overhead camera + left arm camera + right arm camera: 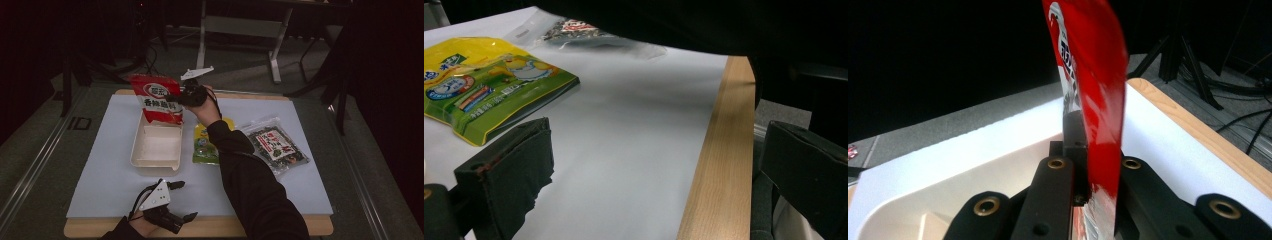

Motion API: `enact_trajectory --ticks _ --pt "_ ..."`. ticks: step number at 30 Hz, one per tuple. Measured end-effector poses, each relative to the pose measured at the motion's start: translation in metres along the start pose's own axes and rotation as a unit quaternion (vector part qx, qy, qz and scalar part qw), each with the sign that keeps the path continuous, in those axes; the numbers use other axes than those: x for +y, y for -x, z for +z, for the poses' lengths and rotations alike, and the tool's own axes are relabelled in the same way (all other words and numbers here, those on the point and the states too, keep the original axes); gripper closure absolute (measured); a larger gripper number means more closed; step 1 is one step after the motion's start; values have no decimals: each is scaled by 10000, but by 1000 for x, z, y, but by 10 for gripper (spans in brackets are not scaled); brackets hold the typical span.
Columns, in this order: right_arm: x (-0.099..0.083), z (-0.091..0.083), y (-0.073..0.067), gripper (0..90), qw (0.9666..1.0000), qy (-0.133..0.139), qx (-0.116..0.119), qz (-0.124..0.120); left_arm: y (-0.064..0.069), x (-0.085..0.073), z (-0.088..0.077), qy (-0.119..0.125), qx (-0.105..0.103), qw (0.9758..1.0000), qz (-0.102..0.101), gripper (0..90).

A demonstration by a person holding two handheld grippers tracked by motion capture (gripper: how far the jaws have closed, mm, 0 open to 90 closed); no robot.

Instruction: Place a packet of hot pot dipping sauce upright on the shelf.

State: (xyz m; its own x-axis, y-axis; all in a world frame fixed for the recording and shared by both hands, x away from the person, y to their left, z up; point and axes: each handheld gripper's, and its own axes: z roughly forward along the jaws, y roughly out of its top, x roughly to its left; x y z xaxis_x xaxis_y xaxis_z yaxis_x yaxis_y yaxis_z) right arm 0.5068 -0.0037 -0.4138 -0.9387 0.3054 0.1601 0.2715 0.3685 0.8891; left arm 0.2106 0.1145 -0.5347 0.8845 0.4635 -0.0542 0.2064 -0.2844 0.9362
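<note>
The right gripper is pinching the red snack bag by its side edge, holding it upright over the far end of the white tray, straight above the opening. A short drop looks like all that's needed. The left gripper, jaws spread and empty, rests by the table's near edge.

Quantity on the desk: three snack packets, namely one red packet, one yellow-green packet and one clear packet of dark contents. One white tray is present. Two claws are present, one left claw and one right claw.
</note>
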Motion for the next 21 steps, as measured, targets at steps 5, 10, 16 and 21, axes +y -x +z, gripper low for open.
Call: enact_trajectory --ticks 5,10,16,21 --pt "-9 12 4 900 9999 -53 -16 101 0 -1 0 -13 -7 10000 12 20" --pt "-16 19 7 900 9998 -90 -32 199 1 -1 0 -27 -18 10000 31 20" --pt "-26 25 6 900 9995 -226 -13 241 2 -1 1 -55 -38 10000 59 20" --pt "-29 25 5 838 9987 -466 -44 196 2 -1 2 -66 -55 10000 50 20"
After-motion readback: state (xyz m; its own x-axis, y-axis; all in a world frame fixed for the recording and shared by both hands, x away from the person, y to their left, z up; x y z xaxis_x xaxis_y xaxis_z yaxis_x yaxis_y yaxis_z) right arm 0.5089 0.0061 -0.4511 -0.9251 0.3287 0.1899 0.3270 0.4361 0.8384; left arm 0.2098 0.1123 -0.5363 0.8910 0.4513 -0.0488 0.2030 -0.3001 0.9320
